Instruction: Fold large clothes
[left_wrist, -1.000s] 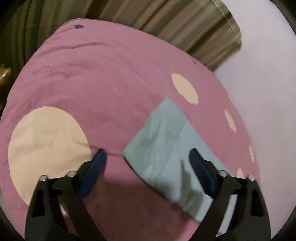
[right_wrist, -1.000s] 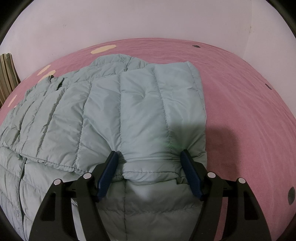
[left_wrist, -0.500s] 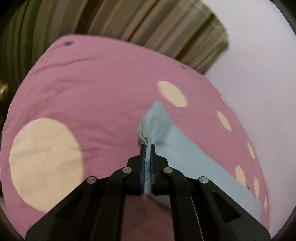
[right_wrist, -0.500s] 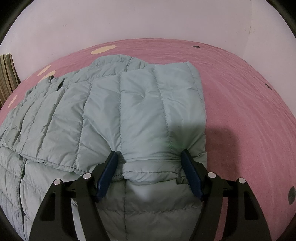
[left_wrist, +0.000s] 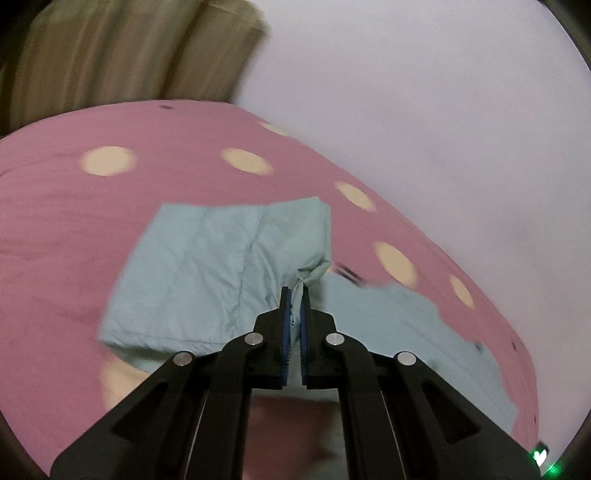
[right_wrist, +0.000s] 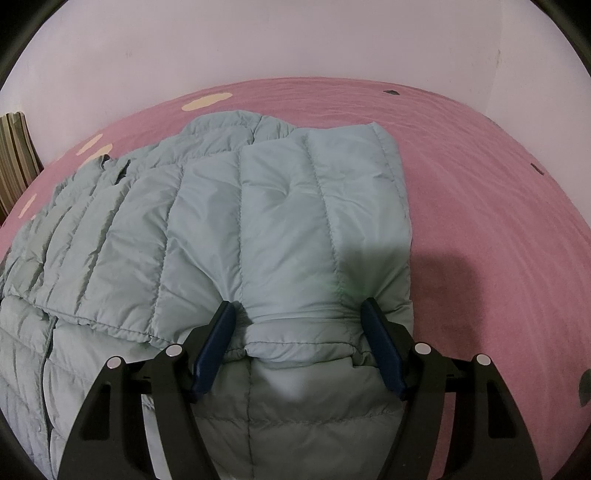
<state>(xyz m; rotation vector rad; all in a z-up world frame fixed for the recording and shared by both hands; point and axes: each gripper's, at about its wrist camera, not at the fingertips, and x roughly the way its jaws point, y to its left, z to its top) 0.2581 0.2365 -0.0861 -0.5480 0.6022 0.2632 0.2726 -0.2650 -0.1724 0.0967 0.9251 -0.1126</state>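
Observation:
A pale green quilted puffer jacket (right_wrist: 229, 236) lies on a pink bedspread (right_wrist: 480, 206). One sleeve is folded over its body. My right gripper (right_wrist: 297, 314) is open, its blue pads pressed down on the jacket on either side of a padded fold near the hem. In the left wrist view my left gripper (left_wrist: 294, 295) is shut on a pinched edge of the jacket's other sleeve (left_wrist: 207, 273) and holds it lifted above the bedspread (left_wrist: 74, 229).
The bedspread carries cream dots (left_wrist: 107, 160). A white wall (right_wrist: 295, 40) runs behind the bed. A striped curtain (left_wrist: 122, 48) hangs at the bed's far left corner and also shows in the right wrist view (right_wrist: 14, 155).
My left gripper closed on the sleeve edge, then lifted and swung it, so the view now faces the wall. My right gripper has stayed open on the jacket.

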